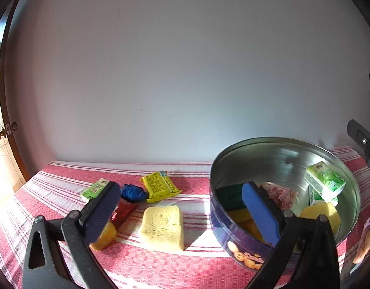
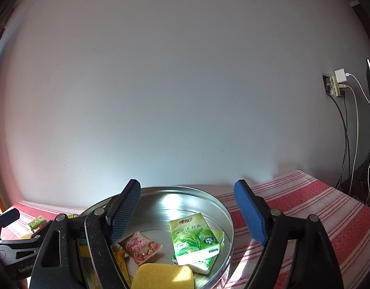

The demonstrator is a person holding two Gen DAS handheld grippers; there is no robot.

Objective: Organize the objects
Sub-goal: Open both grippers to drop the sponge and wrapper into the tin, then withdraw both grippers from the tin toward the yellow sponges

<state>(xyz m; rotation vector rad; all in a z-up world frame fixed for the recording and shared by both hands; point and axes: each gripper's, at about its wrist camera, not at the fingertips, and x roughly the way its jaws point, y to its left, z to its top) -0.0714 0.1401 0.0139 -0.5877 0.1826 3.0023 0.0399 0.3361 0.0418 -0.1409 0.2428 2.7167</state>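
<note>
Nearest the lens in the left wrist view, the left gripper [image 1: 182, 213] is standing with its jaws spread as wide as they go, holding nothing; its left pad is hanging over the loose items and its right pad over the near rim of the round metal tin [image 1: 348, 180]. Between the pads, a pale yellow sponge [image 1: 162, 227] is lying on the red striped tablecloth [image 1: 64, 175], untouched. Farther off, a yellow snack packet [image 1: 159, 186], a crumpled blue object [image 1: 133, 192], a small green packet [image 1: 94, 189], a red wrapper [image 1: 123, 213] and an orange-yellow sponge piece [image 1: 103, 238] are waiting in a loose cluster to the left of the tin, likely because they have not yet been sorted.

In the right wrist view, the right gripper [image 2: 189, 213] is hovering above the tin [image 2: 223, 207] with its jaws fairly wide apart and nothing between them, which suggests an item has been let go there. Inside the tin, a green tissue pack [image 2: 194, 238] is leaning on another, a pink candy packet [image 2: 140, 246] is lying to its left, and a yellow sponge [image 2: 163, 277] is resting at the near edge. The tin seems to be serving as the collecting place, so the task looks roughly half done.
</note>
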